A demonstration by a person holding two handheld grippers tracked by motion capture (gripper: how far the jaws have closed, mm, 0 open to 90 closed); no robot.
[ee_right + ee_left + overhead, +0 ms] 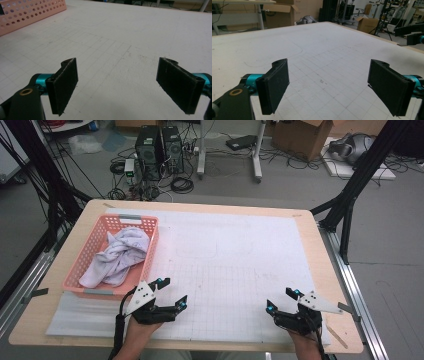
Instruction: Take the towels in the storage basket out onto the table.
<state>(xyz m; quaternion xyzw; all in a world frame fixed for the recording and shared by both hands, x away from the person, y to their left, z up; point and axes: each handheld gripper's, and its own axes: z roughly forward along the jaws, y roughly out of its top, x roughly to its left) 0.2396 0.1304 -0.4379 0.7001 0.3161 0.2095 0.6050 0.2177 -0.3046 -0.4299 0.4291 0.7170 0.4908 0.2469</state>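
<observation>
A pink perforated basket (153, 242) stands on the left of the table, with a crumpled white cloth (121, 254) lying in it. My left gripper (172, 292) hovers open just right of the basket's near corner, and nothing lies between its jaws (329, 85). Near the table's front right my right gripper (283, 300) is also open and empty (117, 85). The basket's wall (27, 12) shows at the top left of the right gripper view. At the right edge of the left gripper view, farther off, I see the right gripper (412, 35).
A white gridded mat (235, 260) covers most of the wooden table (327, 270). Beyond the far edge are computer towers (160, 152), cables, cardboard boxes (305, 137) and black frame legs (350, 200) on the floor.
</observation>
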